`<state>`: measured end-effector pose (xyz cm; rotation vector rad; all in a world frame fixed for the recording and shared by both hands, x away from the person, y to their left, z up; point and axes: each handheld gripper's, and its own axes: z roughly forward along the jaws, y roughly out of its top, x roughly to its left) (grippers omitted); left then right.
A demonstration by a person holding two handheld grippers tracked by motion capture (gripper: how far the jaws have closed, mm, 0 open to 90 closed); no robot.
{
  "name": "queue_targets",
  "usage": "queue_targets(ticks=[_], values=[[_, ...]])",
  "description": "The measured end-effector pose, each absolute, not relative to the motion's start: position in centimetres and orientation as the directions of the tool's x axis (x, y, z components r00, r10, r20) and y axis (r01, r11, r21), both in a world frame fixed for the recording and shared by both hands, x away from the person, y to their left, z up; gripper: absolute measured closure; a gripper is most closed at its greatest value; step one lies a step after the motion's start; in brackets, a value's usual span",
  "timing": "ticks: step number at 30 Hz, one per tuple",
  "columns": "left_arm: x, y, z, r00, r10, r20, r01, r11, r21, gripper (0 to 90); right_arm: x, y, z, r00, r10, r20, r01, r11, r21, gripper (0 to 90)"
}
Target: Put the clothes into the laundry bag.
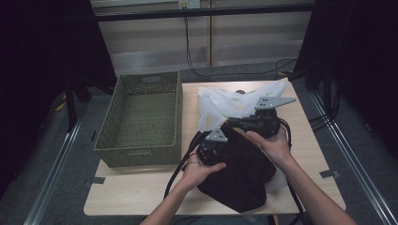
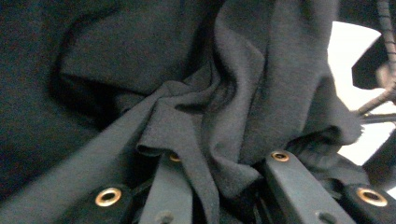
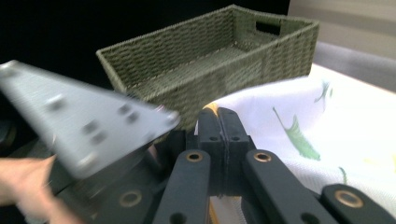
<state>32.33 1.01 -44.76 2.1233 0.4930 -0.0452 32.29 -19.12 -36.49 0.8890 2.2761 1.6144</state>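
our left gripper (image 2: 219,186) is pinched on the black cloth (image 1: 244,171), our right gripper (image 3: 223,122) is clamped flat together, nothing visible between, and the basket (image 1: 141,145) lies to our left.

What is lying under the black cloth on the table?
Under the black cloth lies a white fabric with green leaf prints, showing beyond its far edge and right side. How far it reaches beneath is covered.

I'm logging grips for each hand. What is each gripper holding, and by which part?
The left gripper pinches a bunched fold of the black cloth. The right gripper is clamped shut on the white leaf-print cloth, apparently at its edge.
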Motion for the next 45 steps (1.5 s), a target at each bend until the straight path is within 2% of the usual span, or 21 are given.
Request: queue_targets(ticks=[5,11,13,15,17,19,22,23,26,27,32,34,39,42,45], values=[[32.3,1.3,-45.8,0.904,0.368,-0.219,0.388,-0.487,0.783,78.7,30.3,-20.2,-38.7,-0.794,0.575,0.198,0.395,0.240,0.887,90.0],[31.7,1.3,-45.8,0.901,0.379,-0.211,0.390,-0.496,0.776,68.1,29.2,-20.8,-42.1,-0.776,0.585,0.236,0.459,0.267,0.847,90.0],[31.4,1.8,-45.3,0.907,0.366,-0.209,0.384,-0.512,0.768,60.2,29.1,-20.8,-43.1,-0.770,0.590,0.244,0.476,0.275,0.836,90.0],[31.1,2.6,-44.8,0.907,0.364,-0.211,0.383,-0.505,0.774,48.8,29.0,-20.7,-43.6,-0.768,0.598,0.229,0.479,0.300,0.825,90.0],[30.7,4.0,-44.1,0.911,0.353,-0.212,0.372,-0.484,0.792,42.4,29.1,-20.6,-44.2,-0.767,0.600,0.226,0.486,0.313,0.816,90.0],[30.1,6.4,-43.1,0.909,0.373,-0.186,0.357,-0.463,0.811,41.5,29.1,-20.6,-44.5,-0.767,0.602,0.225,0.491,0.323,0.809,90.0],[29.9,7.7,-42.8,0.904,0.387,-0.184,0.361,-0.456,0.814,41.0,29.1,-20.7,-44.6,-0.765,0.603,0.226,0.494,0.326,0.806,90.0],[29.5,9.3,-43.0,0.899,0.405,-0.166,0.359,-0.463,0.811,40.6,29.2,-20.8,-44.8,-0.764,0.603,0.230,0.498,0.324,0.805,90.0],[29.3,10.3,-43.6,0.886,0.433,-0.165,0.380,-0.477,0.793,35.8,29.2,-21.0,-44.9,-0.761,0.606,0.230,0.500,0.324,0.803,90.0],[29.1,11.4,-44.9,0.875,0.456,-0.160,0.402,-0.504,0.764,35.2,29.2,-21.0,-44.9,-0.762,0.605,0.232,0.501,0.323,0.803,90.0],[28.7,12.6,-46.7,0.862,0.477,-0.169,0.441,-0.543,0.715,26.8,29.2,-21.1,-44.9,-0.756,0.610,0.237,0.507,0.317,0.802,90.0],[28.5,13.3,-47.1,0.863,0.480,-0.160,0.445,-0.569,0.692,26.3,29.1,-21.1,-45.0,-0.758,0.608,0.237,0.506,0.318,0.802,90.0],[28.1,15.5,-48.0,0.824,0.537,-0.181,0.492,-0.520,0.698,24.2,29.2,-21.1,-45.0,-0.760,0.605,0.237,0.504,0.319,0.803,90.0],[28.5,15.6,-48.5,0.816,0.554,-0.168,0.508,-0.545,0.667,21.1,29.2,-21.1,-44.9,-0.761,0.605,0.233,0.501,0.321,0.804,90.0],[29.0,15.1,-49.0,0.814,0.538,-0.218,0.527,-0.528,0.666,19.1,29.1,-21.1,-44.9,-0.761,0.606,0.231,0.499,0.321,0.805,90.0]])
